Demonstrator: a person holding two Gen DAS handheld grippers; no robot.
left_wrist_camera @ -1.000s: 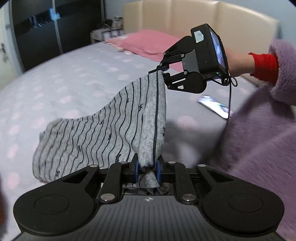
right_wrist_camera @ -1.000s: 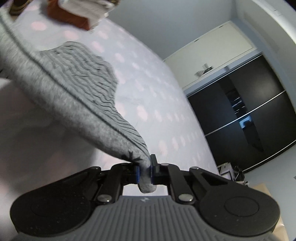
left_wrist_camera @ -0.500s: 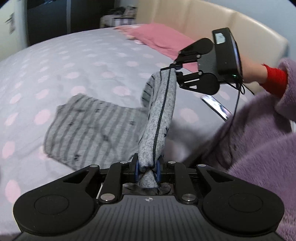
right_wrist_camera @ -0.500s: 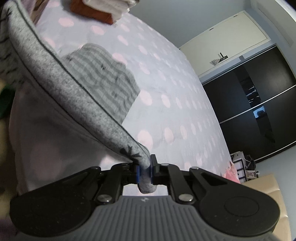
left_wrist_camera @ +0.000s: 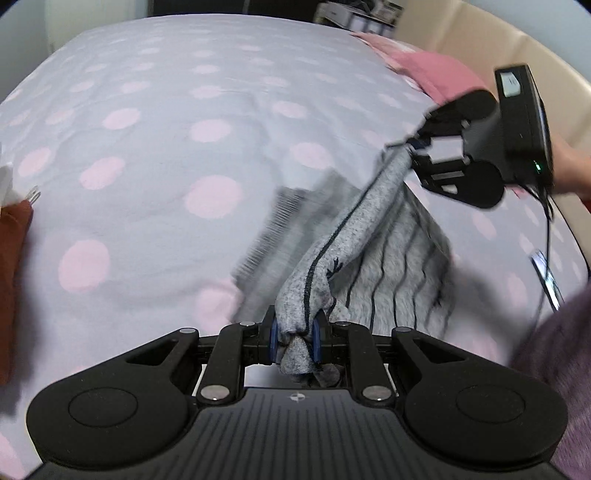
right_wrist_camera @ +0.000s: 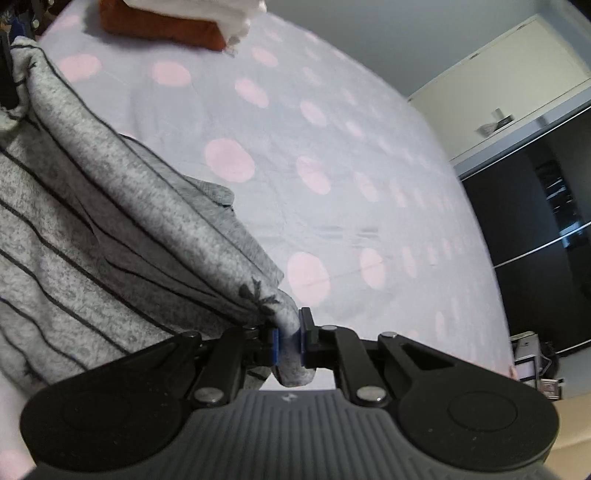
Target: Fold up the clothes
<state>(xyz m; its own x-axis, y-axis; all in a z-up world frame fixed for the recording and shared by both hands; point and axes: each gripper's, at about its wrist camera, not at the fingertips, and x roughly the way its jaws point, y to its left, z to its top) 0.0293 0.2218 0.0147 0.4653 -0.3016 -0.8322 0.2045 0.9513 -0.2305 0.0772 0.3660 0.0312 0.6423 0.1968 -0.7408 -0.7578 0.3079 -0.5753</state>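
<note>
Both claws, left (left_wrist_camera: 294,341) & right (right_wrist_camera: 288,341), clamped on bunched corners of grey striped garment (left_wrist_camera: 391,258) w/ rest sagging onto the bed (left_wrist_camera: 166,147): soft, light, floppy, prob best gripped at hem corners.

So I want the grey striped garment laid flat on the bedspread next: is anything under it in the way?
Nothing visible. The bedspread beside and beyond the striped garment is bare; the folded rust and white pile lies well off. Directly underneath is hidden.

Grey striped garment (left_wrist_camera: 391,254) lowered — now bunched, folding over
</note>
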